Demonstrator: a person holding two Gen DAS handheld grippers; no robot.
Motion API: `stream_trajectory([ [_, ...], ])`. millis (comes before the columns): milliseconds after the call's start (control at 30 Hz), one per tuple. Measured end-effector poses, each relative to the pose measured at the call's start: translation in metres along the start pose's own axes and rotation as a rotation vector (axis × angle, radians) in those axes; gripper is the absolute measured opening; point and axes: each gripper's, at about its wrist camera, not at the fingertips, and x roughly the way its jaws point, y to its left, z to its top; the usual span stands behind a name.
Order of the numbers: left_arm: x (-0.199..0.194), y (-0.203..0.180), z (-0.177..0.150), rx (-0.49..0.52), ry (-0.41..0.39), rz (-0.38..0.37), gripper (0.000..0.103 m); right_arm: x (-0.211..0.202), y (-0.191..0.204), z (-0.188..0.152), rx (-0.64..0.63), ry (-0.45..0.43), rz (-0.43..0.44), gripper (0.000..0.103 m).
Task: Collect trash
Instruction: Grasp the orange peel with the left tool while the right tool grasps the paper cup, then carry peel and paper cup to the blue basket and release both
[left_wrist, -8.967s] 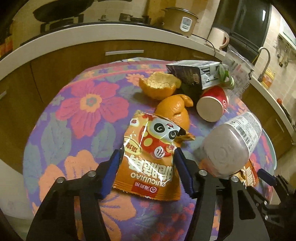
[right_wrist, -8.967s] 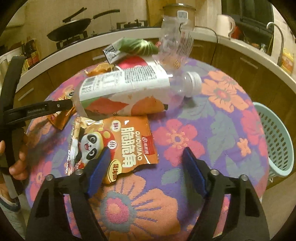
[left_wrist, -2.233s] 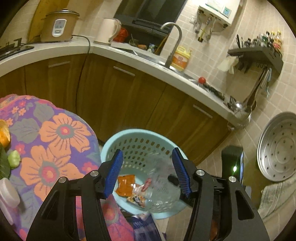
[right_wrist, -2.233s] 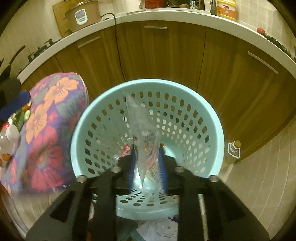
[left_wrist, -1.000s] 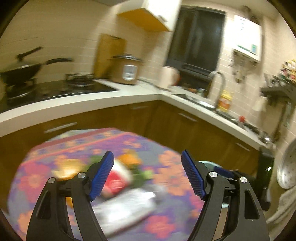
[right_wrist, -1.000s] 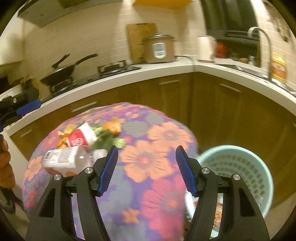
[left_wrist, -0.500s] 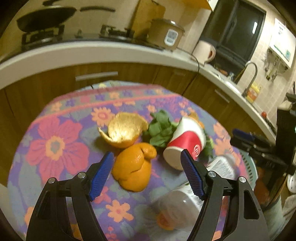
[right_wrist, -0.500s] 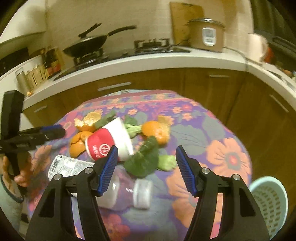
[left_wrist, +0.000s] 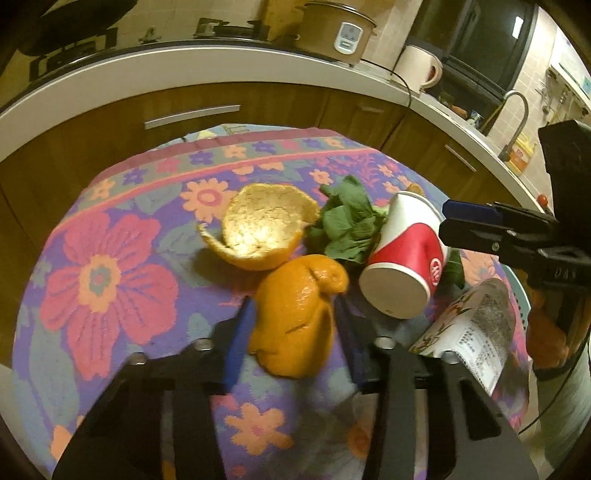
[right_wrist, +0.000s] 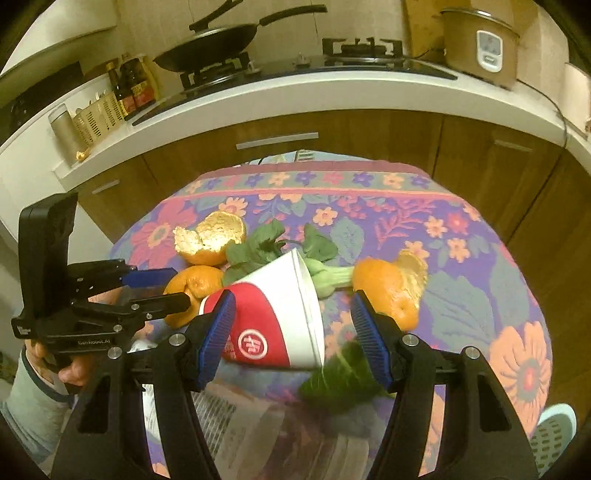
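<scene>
The trash nearest me is a curled piece of orange mandarin peel (left_wrist: 295, 314), lying on the flowered purple tablecloth (left_wrist: 110, 258) between the blue pads of my left gripper (left_wrist: 291, 332). Those jaws have just been closing in on it; the pads sit right at its sides, but I cannot tell whether they press it yet. Just beyond it lies an upturned cup-shaped peel (left_wrist: 262, 229), touching green leafy vegetable scraps (left_wrist: 347, 229). My right gripper (right_wrist: 291, 339) hangs released, jaws wide, around a tipped-over red-and-white paper cup (right_wrist: 277, 317) without touching it. Another orange peel (right_wrist: 391, 288) lies just beside its right pad, a labelled clear plastic bottle (left_wrist: 476, 332) near the cup, and a pale blue perforated plastic basket (right_wrist: 554, 435) off the table's edge.
</scene>
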Motion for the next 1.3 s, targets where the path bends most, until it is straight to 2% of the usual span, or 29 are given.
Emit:
stream_trajectory([
  [100, -0.002, 0.007, -0.001, -0.029, -0.009, -0.029, 0.029, 0.011, 0.001, 0.004, -0.001, 0.057, 0.042, 0.058],
  [133, -0.004, 0.008, -0.002, -0.035, -0.013, -0.035, 0.026, 0.013, 0.003, 0.003, -0.008, 0.064, 0.047, 0.053],
  [167, -0.006, 0.010, -0.003, -0.043, -0.017, -0.040, 0.023, 0.013, 0.005, 0.002, -0.015, 0.069, 0.060, 0.036],
  [200, -0.008, 0.011, -0.004, -0.051, -0.019, -0.048, 0.022, 0.013, 0.007, 0.000, -0.020, 0.068, 0.067, 0.028],
  [333, -0.015, 0.012, -0.006, -0.071, -0.035, -0.088, 0.018, -0.002, 0.013, -0.004, -0.034, 0.028, 0.110, 0.014],
  [400, -0.020, 0.010, -0.006, -0.072, -0.051, -0.099, 0.017, -0.010, 0.018, -0.006, -0.047, 0.002, 0.102, 0.008],
  [600, -0.039, -0.001, -0.005, -0.062, -0.100, -0.119, 0.016, -0.035, 0.028, -0.008, -0.059, -0.088, 0.097, 0.001],
  [833, -0.067, -0.014, 0.007, -0.045, -0.188, -0.149, 0.015, -0.067, 0.023, -0.013, -0.041, -0.187, 0.042, 0.001],
  [967, -0.074, -0.029, 0.014, -0.013, -0.203, -0.164, 0.015, -0.088, 0.014, -0.023, -0.020, -0.239, 0.012, 0.001],
  [1167, -0.067, -0.071, 0.021, 0.054, -0.197, -0.186, 0.015, -0.126, -0.016, -0.051, 0.042, -0.312, -0.031, 0.001],
  [1300, -0.054, -0.115, 0.024, 0.113, -0.182, -0.213, 0.015, -0.153, -0.044, -0.079, 0.101, -0.344, -0.081, 0.001],
])
